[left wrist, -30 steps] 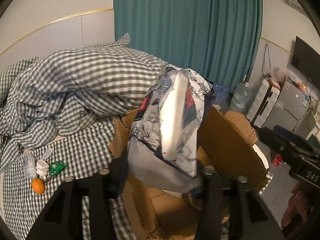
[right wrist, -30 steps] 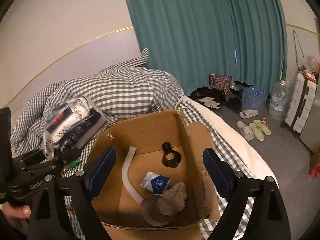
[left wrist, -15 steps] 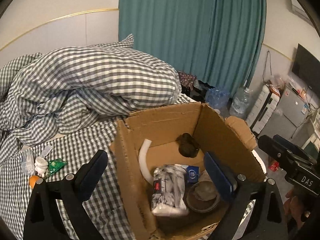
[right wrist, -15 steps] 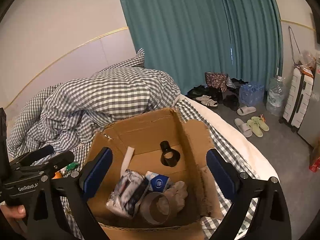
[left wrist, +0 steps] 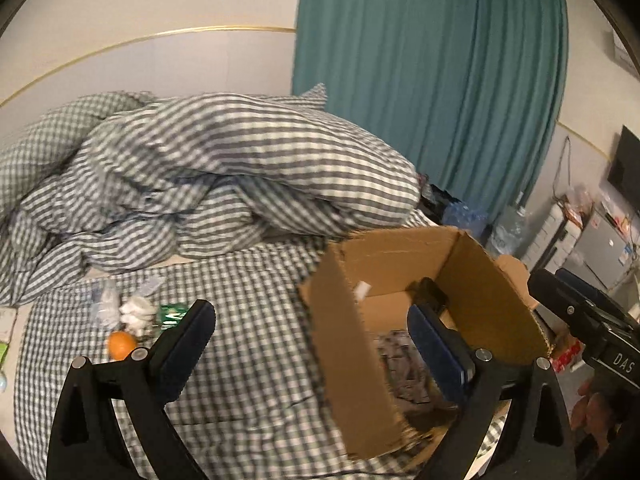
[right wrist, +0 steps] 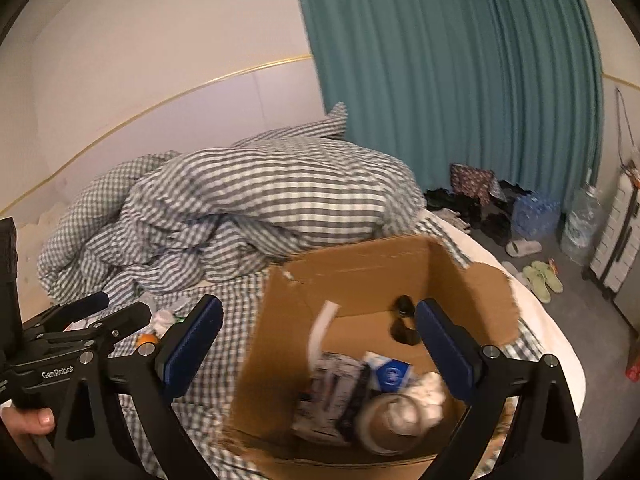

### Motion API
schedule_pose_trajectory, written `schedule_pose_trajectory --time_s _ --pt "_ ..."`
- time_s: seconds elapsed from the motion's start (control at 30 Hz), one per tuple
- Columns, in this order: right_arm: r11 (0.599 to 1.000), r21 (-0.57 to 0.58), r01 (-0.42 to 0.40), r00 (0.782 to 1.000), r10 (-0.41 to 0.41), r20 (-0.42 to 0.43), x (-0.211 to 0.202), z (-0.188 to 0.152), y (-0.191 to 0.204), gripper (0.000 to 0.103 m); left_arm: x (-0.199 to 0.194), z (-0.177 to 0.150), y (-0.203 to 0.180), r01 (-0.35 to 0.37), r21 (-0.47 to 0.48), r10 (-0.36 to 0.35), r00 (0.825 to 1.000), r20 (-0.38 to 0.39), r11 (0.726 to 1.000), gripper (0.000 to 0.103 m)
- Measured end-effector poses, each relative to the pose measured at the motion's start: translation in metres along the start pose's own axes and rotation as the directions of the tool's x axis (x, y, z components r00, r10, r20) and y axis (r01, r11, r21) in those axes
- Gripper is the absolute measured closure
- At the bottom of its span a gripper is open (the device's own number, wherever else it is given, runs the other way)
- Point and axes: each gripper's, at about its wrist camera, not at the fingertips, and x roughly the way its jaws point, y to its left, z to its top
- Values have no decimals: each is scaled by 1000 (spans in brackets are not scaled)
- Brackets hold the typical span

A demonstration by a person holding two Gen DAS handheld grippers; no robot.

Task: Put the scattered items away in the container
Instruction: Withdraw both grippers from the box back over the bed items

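A cardboard box [right wrist: 360, 280] sits on the bed [left wrist: 248, 320] at lower right of frame, a tissue pack [right wrist: 332, 396] and tape roll [right wrist: 390, 424] inside it, a heaped duvet [left wrist: 224, 184] behind and an orange [left wrist: 121, 345] among small items at lower left.

Right gripper [right wrist: 318, 330], jaws spread wide and empty, above a cardboard box [right wrist: 360, 264] on a checked bed [right wrist: 224, 320]. Inside lie a patterned packet [right wrist: 332, 396], tape roll [right wrist: 390, 424] and white tube [right wrist: 320, 334]. Left gripper [right wrist: 116, 312] at left.
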Motion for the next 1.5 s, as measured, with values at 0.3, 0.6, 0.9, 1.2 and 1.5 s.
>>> schedule_pose_trajectory --time_s 0.3,0.6,0.9,1.2,1.5 --pt "991 -111 -76 997 78 17 2 3 79 2 -44 -4 73 -131 -65 134 989 56 989 2" --pt "972 -187 -142 989 145 3 4 3 141 1 -80 -14 134 -175 -154 189 978 85 973 0" --pt "951 -254 -178 984 178 -23 7 -4 190 0 -97 -34 180 -194 -225 216 973 78 955 0" --pt "929 -289 -233 973 222 -68 25 -16 235 0 -106 -50 227 -250 -274 274 960 52 929 0" --pt "920 -302 -249 968 222 -120 63 -26 260 0 -93 -68 266 -289 -316 303 953 -6 904 0"
